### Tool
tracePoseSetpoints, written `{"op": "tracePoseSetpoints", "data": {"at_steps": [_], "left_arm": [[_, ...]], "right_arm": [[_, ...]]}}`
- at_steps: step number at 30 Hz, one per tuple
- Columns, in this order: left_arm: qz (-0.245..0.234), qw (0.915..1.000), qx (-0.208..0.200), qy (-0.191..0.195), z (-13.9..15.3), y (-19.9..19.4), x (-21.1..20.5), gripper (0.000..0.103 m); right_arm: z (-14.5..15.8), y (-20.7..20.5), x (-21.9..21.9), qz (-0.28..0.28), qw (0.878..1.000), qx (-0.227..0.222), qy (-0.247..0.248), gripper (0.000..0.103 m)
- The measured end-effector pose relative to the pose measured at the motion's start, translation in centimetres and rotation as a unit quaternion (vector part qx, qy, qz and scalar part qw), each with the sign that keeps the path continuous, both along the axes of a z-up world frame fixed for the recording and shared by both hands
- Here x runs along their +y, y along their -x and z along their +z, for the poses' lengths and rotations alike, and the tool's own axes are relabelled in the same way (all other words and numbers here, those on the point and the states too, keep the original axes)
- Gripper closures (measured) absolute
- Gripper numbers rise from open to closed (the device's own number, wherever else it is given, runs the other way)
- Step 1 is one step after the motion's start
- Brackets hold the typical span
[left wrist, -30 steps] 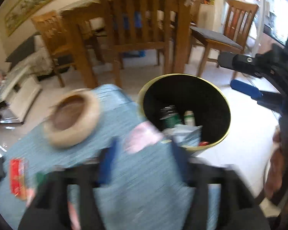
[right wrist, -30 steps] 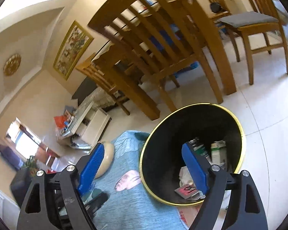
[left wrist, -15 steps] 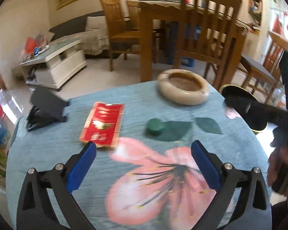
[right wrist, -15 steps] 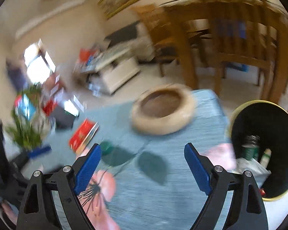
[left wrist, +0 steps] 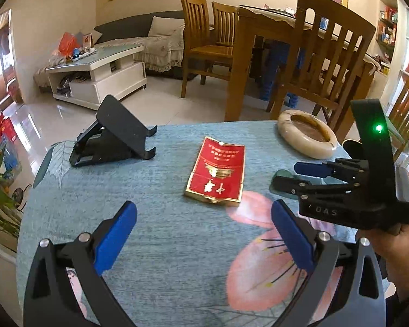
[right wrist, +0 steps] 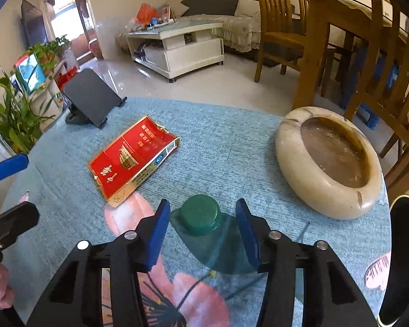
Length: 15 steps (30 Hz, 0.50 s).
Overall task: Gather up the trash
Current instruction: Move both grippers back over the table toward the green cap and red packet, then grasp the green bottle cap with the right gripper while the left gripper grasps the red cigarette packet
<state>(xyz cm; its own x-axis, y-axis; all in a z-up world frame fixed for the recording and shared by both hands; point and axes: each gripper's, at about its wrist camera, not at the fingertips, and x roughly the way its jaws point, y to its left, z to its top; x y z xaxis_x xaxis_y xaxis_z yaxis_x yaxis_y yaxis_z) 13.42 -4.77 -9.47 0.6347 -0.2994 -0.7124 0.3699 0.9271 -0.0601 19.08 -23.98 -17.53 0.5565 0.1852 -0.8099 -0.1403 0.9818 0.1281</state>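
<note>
1. Closest up in the right wrist view: the right gripper (right wrist: 201,234) has its blue fingers (right wrist: 158,234) about half open, and they've just been closing in. A green bottle cap (right wrist: 201,214) sits on the desk between them with a gap on each side, so nothing is gripped.
2. The left gripper (left wrist: 204,239) hangs over the flower print on the blue cloth of the desk (left wrist: 163,245), fingers (left wrist: 114,239) spread as wide as they go after just opening, nothing between them.
3. In the left wrist view the right gripper comes in at about 3 o'clock, lying on its side with a green light on its body. A hand (left wrist: 398,250) holds it at the right edge.
4. A bit further out, around 12 o'clock from the left fingers, a red cigarette pack (left wrist: 216,174) lies flat and crumpled on the cloth. From the right gripper it's at roughly 10 o'clock, well apart from the cap.
5. A round stone ashtray (right wrist: 331,160) sits at about 2 o'clock from the right fingers, near the desk's far right edge.
6. A black phone stand (left wrist: 114,139) is at the far left, about 10 o'clock.
7. The bin (right wrist: 403,259) with a gold rim peeks in at the right edge, beside the desk.
8. Past all that: wooden chairs (left wrist: 204,41) and a white coffee table (left wrist: 101,73).
</note>
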Motion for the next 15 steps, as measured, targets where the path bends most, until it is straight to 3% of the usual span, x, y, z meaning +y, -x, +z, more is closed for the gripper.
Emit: {"op": "tracePoseSetpoints", "data": {"at_steps": [6,9,11,15], "left_arm": [[0.004,1.0,0.007,0.001,-0.7,-0.5,0.3,0.004],[0.007,0.9999,0.011,0.001,-0.9,-0.9,0.1,0.004],[0.005,0.9999,0.012,-0.002,-1.0,-1.2,-0.2,0.004],[-0.006,0.9998,0.017,-0.01,-1.4,-2.3,-1.7,0.004]], "right_arm": [[-0.6,-0.2,0.4,0.005,1.0,0.001,0.015,0.053],[-0.5,0.0,1.2,0.018,0.999,-0.005,0.041,0.072],[-0.3,0.4,1.4,0.022,0.998,-0.008,0.056,0.072],[0.6,2.2,-0.5,0.013,0.999,-0.022,0.021,0.072]]}}
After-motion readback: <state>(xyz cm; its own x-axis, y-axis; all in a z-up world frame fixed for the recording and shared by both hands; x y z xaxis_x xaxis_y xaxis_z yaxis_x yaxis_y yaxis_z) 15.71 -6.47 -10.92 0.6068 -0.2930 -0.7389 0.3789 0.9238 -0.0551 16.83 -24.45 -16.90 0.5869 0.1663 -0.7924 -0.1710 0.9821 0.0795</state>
